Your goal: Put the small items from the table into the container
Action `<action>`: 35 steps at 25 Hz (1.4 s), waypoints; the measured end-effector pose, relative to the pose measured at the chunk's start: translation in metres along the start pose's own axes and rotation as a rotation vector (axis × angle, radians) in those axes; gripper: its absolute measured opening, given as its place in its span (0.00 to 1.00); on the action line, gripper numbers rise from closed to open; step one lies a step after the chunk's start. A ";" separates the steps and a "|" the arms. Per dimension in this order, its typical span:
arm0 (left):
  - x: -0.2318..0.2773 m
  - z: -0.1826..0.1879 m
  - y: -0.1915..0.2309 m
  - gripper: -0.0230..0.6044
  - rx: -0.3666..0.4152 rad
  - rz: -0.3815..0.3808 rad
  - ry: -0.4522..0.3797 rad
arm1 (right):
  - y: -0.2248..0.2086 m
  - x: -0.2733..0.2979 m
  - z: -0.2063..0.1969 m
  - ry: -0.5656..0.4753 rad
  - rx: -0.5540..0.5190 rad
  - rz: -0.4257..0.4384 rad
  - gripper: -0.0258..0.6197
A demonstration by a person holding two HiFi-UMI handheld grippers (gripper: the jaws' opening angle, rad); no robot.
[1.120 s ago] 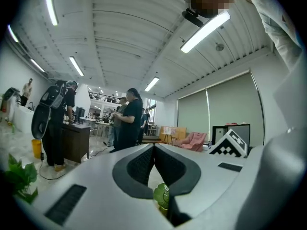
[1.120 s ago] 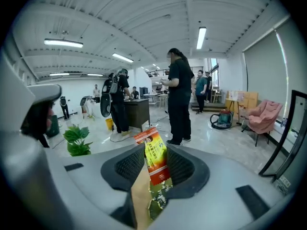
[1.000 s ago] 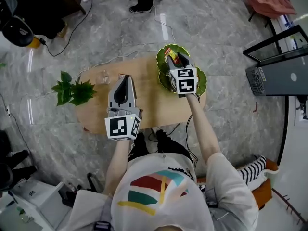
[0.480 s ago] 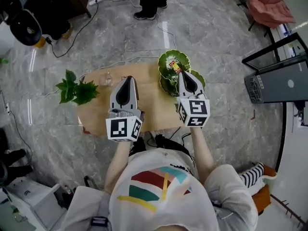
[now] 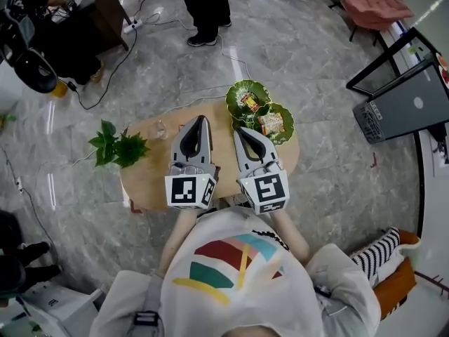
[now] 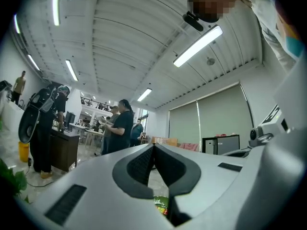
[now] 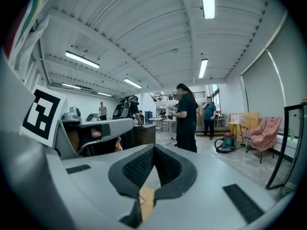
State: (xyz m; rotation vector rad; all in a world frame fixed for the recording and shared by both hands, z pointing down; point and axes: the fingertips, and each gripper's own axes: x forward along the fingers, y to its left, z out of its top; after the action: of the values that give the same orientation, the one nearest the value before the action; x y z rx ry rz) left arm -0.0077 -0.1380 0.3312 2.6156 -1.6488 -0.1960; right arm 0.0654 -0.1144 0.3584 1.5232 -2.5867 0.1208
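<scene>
A leafy plant [image 5: 118, 147] near a clear glass [image 5: 161, 129]; a person [image 5: 203, 2] stands beyond.

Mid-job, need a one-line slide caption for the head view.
Left gripper and right gripper, shut and empty, side by side over the wooden table; snack packets in the green dish.

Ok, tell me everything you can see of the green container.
The green container is a glossy leaf-shaped dish of rounded lobes, lying flat at the far right end of the wooden table. Two lobes show, each holding colourful packets. The shut right claw's tip overlaps its near-left edge in the head view; contact cannot be told.
</scene>
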 end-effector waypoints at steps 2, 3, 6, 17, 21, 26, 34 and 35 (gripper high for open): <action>-0.002 0.003 0.002 0.05 0.014 0.012 0.002 | -0.004 -0.002 0.003 -0.010 0.023 -0.018 0.06; -0.003 0.003 0.003 0.05 0.021 0.017 0.006 | -0.006 -0.003 0.004 -0.012 0.030 -0.025 0.06; -0.008 0.004 0.008 0.05 0.025 0.036 0.009 | -0.005 -0.005 0.002 -0.005 0.027 -0.028 0.06; -0.031 0.013 0.021 0.05 0.020 0.096 -0.032 | 0.014 -0.007 -0.003 0.005 0.022 0.018 0.06; -0.040 0.014 0.027 0.05 0.028 0.121 -0.034 | 0.027 -0.004 -0.002 0.003 0.022 0.055 0.06; -0.058 0.015 0.049 0.05 0.040 0.188 -0.033 | 0.048 0.011 -0.003 0.011 0.017 0.122 0.06; -0.117 -0.030 0.112 0.05 -0.049 0.398 0.050 | 0.079 0.088 -0.055 0.111 -0.018 0.200 0.44; -0.126 -0.045 0.120 0.05 -0.066 0.425 0.072 | 0.085 0.104 -0.079 0.168 -0.030 0.229 0.44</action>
State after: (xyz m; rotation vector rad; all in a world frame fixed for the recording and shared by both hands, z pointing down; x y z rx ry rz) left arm -0.1628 -0.0781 0.3983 2.1322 -2.0757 -0.1328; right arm -0.0530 -0.1522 0.4530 1.1491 -2.6036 0.2221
